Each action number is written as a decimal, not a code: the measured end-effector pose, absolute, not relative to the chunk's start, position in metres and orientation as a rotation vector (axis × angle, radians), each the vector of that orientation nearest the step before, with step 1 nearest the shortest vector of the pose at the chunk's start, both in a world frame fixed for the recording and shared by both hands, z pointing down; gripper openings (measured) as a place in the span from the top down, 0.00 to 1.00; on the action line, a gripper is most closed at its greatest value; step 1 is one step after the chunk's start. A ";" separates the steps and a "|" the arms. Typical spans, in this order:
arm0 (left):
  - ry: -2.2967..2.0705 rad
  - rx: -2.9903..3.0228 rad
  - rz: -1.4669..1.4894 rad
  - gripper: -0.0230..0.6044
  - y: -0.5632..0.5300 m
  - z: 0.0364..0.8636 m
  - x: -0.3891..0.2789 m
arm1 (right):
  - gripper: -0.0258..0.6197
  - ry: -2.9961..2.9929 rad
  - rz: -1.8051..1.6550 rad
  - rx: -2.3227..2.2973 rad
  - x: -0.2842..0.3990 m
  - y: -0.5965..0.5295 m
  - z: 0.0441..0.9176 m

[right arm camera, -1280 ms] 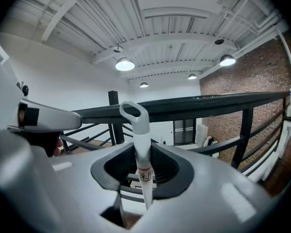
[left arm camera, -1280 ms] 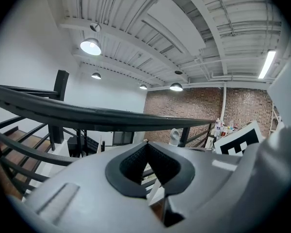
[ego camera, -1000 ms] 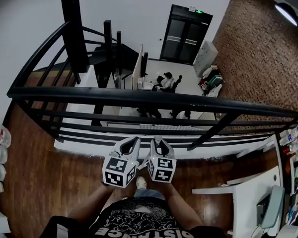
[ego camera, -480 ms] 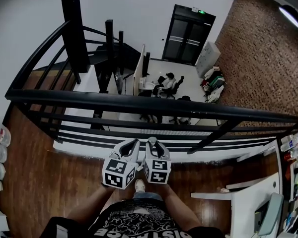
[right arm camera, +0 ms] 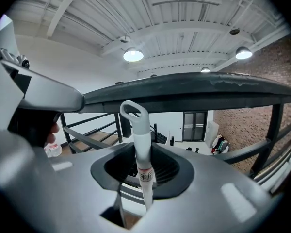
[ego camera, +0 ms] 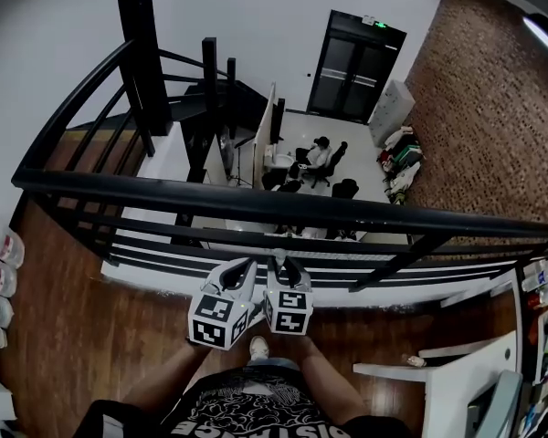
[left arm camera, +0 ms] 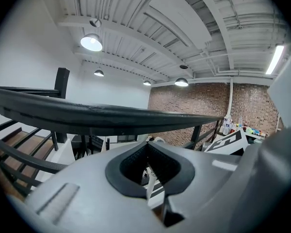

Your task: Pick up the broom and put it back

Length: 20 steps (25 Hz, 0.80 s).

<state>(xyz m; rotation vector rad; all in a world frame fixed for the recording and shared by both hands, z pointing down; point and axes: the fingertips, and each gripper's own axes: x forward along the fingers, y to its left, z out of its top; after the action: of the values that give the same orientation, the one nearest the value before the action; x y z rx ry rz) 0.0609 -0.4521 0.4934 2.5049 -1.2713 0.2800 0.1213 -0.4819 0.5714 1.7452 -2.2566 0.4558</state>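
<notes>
**Item: broom** (right arm camera: 141,140). Only its white handle shows; the head is out of sight.

- Location: in the right gripper (right arm camera: 137,152), whose jaws are clamped on the handle just below the top end. The pads press it from both sides.
- Above the grip: a short length of handle ending in an oval hanging loop (right arm camera: 133,111).
- Below the grip: a red band (right arm camera: 144,169) with a printed label (right arm camera: 145,175) beneath it, both in the hollow behind the jaw tips. From there the shaft drops out of view.
- Long axis: close to upright, loop end uppermost and leaning slightly left in the right gripper view. The lower end points down at the floor (ego camera: 91,336).
- Setting: in the head view the loop shows just past the right gripper's tips. It is over the floor's railed edge and lower in that view than the top rail (ego camera: 256,203).

**Item: left gripper** (left arm camera: 148,143).

- Location: just beside the right gripper on its left, angled in toward it.
- State: jaws closed tip to tip, with nothing nipped at the tips.
- Note: a thin white stretch of the handle shows through the hollow behind its pads. Whether it passes inside that hollow or beyond it cannot be told.
- In the right gripper view its nose stops short of the loop, apart from it.

**Item: person.** Stands at the rail with a gripper in each hand, and a shoe (ego camera: 258,340) shows on the floor below them.
</notes>
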 end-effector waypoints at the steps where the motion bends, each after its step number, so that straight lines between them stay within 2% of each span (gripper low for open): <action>1: -1.275 2.503 0.281 0.96 -0.455 0.494 0.060 | 0.81 -2.257 0.456 1.745 0.121 -0.486 0.573; 20: -1.302 2.478 0.279 0.96 -0.495 0.502 0.063 | 0.81 -2.244 0.475 1.732 0.128 -0.540 0.584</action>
<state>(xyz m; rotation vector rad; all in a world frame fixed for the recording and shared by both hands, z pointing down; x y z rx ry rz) 0.0630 -0.4951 0.5023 2.4781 -1.3015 0.2787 0.1276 -0.5404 0.5840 1.7319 -2.2443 0.4749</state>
